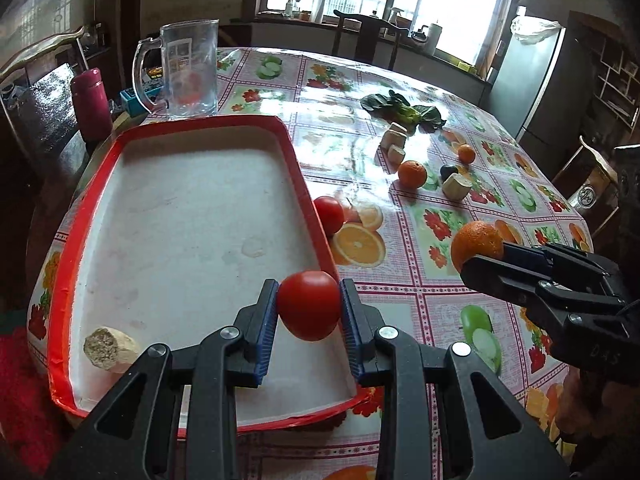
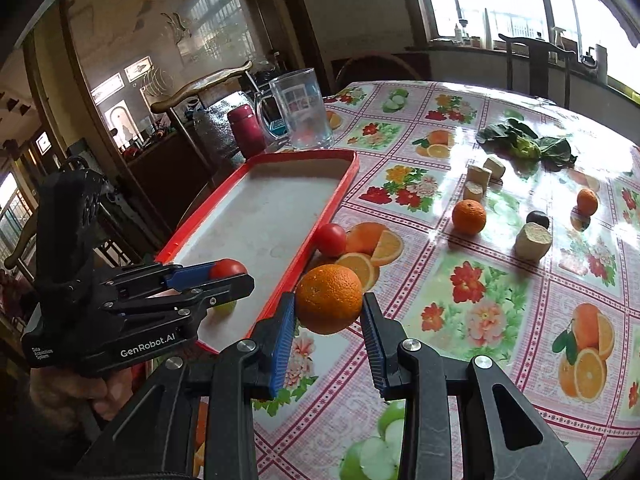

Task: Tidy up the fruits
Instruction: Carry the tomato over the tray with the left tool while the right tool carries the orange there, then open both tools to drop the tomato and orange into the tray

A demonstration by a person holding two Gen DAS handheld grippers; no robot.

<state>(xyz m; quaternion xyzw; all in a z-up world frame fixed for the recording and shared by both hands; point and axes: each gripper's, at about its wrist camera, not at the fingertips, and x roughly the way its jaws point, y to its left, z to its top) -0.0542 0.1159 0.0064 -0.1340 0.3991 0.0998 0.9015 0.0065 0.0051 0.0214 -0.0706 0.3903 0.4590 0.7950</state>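
left wrist view. left gripper (image 1: pixel 309 306): clamped on a red tomato (image 1: pixel 309 305), blue pads (image 1: pixel 269 312) pressing both sides, held above the near right corner of the red-rimmed tray (image 1: pixel 298 168). tray floor white; one beige cut root piece (image 1: pixel 108 348) lying in its near left corner. second tomato (image 1: pixel 329 214) on the tablecloth (image 1: pixel 420 300), just beside the tray's right rim. right gripper (image 1: pixel 482 258): at right, closed on an orange (image 1: pixel 476 245), off the cloth. further back: loose orange (image 1: pixel 412 173), small orange (image 1: pixel 466 153), dark round fruit (image 1: pixel 449 171), beige chunks (image 1: pixel 394 142), leafy greens (image 1: pixel 404 108). glass mug (image 1: pixel 188 68) and red flask (image 1: pixel 91 100) beyond the tray.

right wrist view. right gripper (image 2: pixel 329 312): gripping the orange (image 2: pixel 329 298) between blue pads (image 2: pixel 282 344), raised over the tablecloth (image 2: pixel 500 312) just right of the tray (image 2: pixel 332 204) rim. left gripper (image 2: pixel 226 274): over the tray's near end, tomato (image 2: pixel 227 268) mostly hidden between its fingers. pale greenish shape beneath it, possibly the root piece, too obscured to confirm. second tomato (image 2: pixel 330 239) against the tray's outer rim.
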